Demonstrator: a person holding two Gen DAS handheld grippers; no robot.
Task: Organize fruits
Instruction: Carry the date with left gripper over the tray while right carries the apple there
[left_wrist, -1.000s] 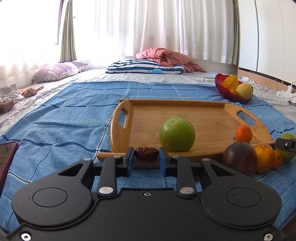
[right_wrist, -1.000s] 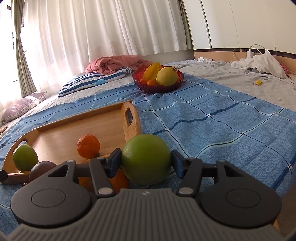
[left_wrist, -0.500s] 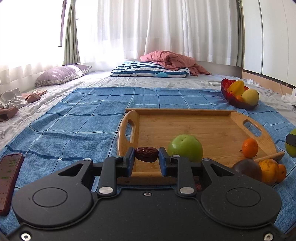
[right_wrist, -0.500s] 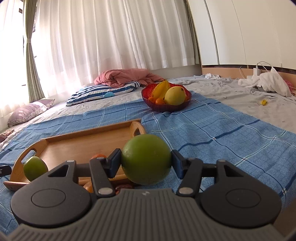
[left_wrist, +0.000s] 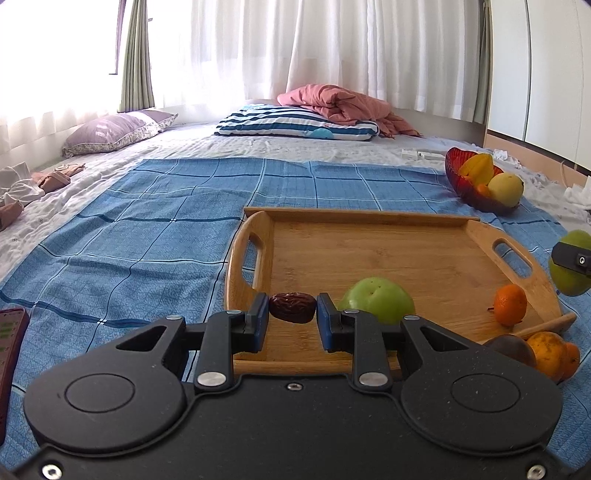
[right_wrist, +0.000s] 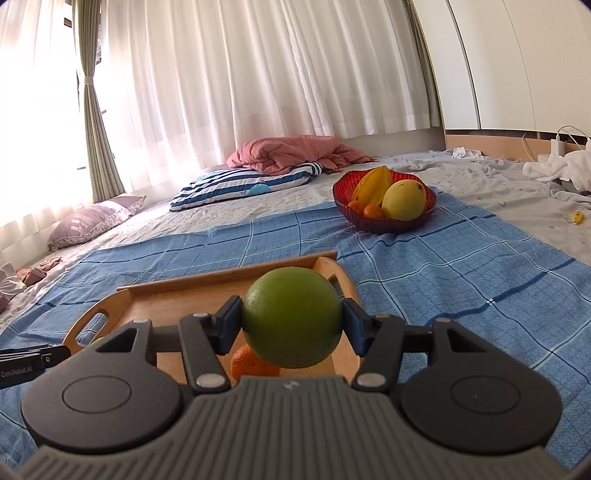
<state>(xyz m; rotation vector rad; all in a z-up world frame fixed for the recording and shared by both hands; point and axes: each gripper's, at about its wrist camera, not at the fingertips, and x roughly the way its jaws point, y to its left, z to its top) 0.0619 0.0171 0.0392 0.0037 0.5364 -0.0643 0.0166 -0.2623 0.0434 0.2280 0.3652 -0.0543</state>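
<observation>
With the left tongs (left_wrist: 292, 319) clenched on a date (left_wrist: 292, 312) and the right tongs (right_wrist: 291, 325) gripping a green apple (right_wrist: 291, 317) above the wooden tray (left_wrist: 369, 236), each fruit probably should go down low and level before release, clear of the tangerine (left_wrist: 510, 304).

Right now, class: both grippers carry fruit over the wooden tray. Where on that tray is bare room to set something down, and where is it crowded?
The wooden tray is bare across its far half, between the two handle slots. Its near edge holds a green apple and a small orange. Fruits cluster on the blanket off the near right corner.
</observation>
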